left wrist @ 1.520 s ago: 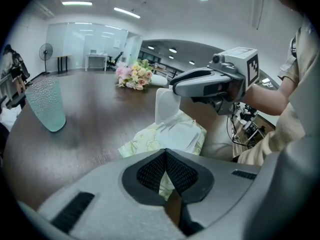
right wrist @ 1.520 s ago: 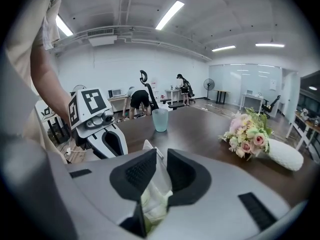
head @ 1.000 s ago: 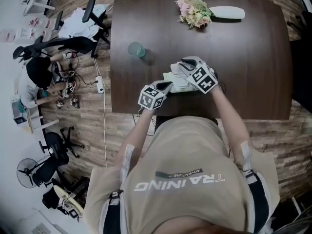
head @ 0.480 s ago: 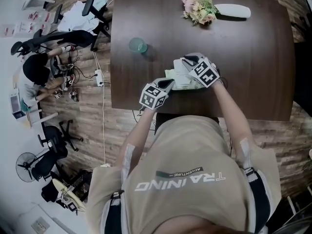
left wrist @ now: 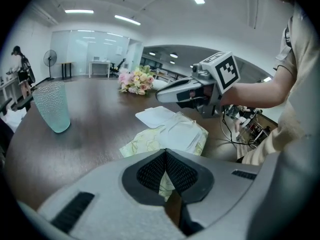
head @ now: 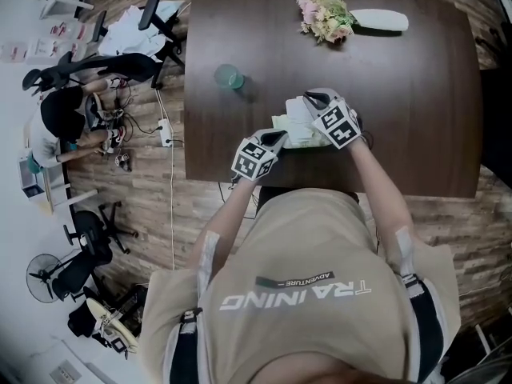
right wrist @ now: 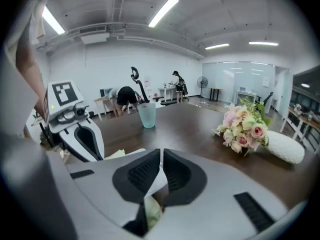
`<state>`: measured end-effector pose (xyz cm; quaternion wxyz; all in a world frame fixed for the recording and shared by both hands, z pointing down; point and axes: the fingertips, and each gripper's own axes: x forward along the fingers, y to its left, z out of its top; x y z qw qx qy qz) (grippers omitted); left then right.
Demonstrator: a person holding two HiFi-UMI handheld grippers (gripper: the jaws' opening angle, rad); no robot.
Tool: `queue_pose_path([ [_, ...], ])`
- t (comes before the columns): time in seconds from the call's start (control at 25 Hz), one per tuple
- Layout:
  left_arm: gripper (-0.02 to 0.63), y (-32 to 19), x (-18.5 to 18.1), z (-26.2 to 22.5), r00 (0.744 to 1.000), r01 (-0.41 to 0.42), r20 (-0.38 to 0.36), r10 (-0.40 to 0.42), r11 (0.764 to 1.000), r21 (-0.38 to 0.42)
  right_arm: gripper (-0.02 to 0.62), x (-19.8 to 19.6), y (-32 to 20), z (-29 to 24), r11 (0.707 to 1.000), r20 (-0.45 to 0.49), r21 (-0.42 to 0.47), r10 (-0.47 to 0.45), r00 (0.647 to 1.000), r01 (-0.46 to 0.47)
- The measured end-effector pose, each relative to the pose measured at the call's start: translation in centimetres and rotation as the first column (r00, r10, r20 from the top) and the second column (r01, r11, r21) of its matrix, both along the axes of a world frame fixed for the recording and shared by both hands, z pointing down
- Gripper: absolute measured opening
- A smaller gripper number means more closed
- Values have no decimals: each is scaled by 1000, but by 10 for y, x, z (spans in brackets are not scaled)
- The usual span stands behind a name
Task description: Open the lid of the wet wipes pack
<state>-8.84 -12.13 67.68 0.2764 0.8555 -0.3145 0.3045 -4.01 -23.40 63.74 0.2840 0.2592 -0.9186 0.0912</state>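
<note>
The wet wipes pack (head: 294, 132) is pale yellow-green and lies near the table's front edge. Its white lid (left wrist: 157, 116) is flipped open and rests flat on the far side. My left gripper (head: 277, 139) is shut on the pack's near edge, and the wrapper (left wrist: 165, 186) shows between its pads. My right gripper (head: 309, 99) hovers just over the open lid. Its jaws are closing with a thin gap left. The white lid (right wrist: 156, 181) shows under that gap and does not look pinched. The left gripper view shows the right gripper (left wrist: 161, 96) above the lid.
A teal cup (head: 228, 78) stands to the left on the dark wooden table (head: 416, 118). A bouquet (head: 323, 13) with a white wrap (head: 379, 20) lies at the far edge. Office chairs and a seated person are on the floor at left.
Both grippers stay at the pack. The right gripper has shifted only slightly over the lid, and the head view has drifted a little.
</note>
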Motion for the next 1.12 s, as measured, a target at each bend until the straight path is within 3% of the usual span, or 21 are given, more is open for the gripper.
queue_pose_path([
  [0.2,9,6,0,-5,999,30,8,-31,997,65,18,30,12,-31,994,68,15,104,992,-105],
  [0.56,9,-4,-1,-56,983,137,-144,-116,980,146,15,83,43,-48,968,95,7,250,964,-252],
  [0.84,9,-36,-7,-154,969,179,-222,-111,930,320,14,87,50,-105,939,188,124,296,936,-322],
  [1.12,9,-58,-15,-236,958,187,-283,-52,859,477,14,73,61,-182,918,262,232,260,929,-323],
])
